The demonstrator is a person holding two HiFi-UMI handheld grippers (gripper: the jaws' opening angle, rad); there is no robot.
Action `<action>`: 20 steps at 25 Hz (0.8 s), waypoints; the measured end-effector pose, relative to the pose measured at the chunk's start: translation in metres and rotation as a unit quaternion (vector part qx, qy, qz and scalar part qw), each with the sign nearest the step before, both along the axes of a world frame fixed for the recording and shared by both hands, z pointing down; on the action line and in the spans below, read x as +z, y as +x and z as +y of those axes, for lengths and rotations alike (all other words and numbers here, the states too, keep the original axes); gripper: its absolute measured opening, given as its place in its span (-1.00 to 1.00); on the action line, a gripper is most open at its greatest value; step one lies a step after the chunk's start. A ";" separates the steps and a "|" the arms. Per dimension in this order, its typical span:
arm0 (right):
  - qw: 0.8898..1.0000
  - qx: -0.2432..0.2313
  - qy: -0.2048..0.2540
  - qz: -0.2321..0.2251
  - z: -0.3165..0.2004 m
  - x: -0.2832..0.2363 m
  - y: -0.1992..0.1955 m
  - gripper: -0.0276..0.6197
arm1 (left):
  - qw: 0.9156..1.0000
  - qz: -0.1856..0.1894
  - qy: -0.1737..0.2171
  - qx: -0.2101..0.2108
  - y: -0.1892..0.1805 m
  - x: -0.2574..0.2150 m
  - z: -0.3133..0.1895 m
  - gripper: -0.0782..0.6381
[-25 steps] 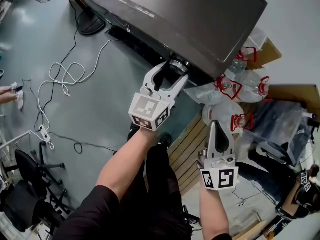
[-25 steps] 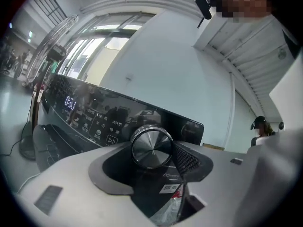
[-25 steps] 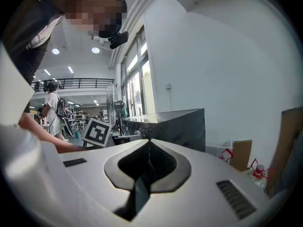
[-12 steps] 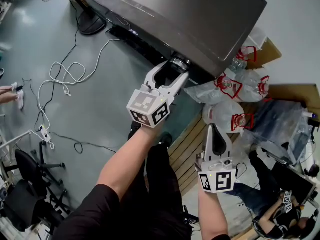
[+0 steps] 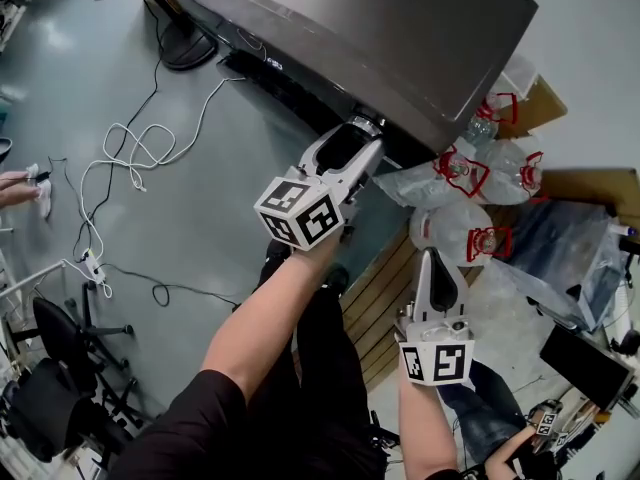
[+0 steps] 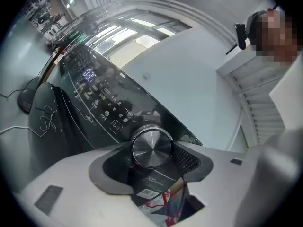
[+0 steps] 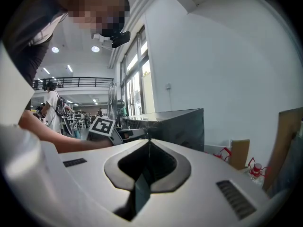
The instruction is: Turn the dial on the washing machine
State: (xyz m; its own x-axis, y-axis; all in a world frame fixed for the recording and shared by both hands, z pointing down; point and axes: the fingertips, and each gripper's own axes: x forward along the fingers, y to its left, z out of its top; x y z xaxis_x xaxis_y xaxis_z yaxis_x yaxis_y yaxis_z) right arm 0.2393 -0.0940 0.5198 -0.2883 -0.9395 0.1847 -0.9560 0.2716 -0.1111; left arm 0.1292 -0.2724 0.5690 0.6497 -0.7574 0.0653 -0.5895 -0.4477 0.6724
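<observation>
Left claw (image 5: 353, 140) closed on the dial (image 6: 151, 148), pads pressed to its sides at 3 and 9 o'clock. The dial sits at the near end of the washing machine (image 5: 400, 38) control panel (image 6: 94, 93).

Right claw (image 5: 431, 256) shut tight, holding nothing, at 5 o'clock from the left one and well apart.

Clear bags with red handles (image 5: 470, 183) at 3 o'clock of the dial, wooden slats (image 5: 385, 288) below them. White cable (image 5: 130, 153) loose on the floor at 9 o'clock.
</observation>
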 end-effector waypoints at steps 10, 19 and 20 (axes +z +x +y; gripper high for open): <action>0.999 0.033 0.008 0.011 -0.003 -0.001 0.010 -0.84 | 0.998 0.059 -0.037 -0.003 -0.001 0.003 -0.001 0.01; 0.999 0.035 0.003 0.007 -0.001 0.002 0.010 -0.84 | 0.991 0.114 -0.072 -0.007 -0.003 0.007 -0.001 0.01; 0.999 0.035 0.003 0.007 -0.001 0.001 0.009 -0.84 | 0.990 0.120 -0.076 -0.008 -0.004 0.007 -0.001 0.01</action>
State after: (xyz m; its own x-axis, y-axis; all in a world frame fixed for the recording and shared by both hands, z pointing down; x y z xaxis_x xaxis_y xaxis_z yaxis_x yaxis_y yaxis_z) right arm 0.2480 -0.0950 0.5212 -0.2201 -0.9582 0.1829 -0.9739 0.2052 -0.0970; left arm 0.1255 -0.2733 0.5755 0.6490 -0.7604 0.0244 -0.4106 -0.3231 0.8527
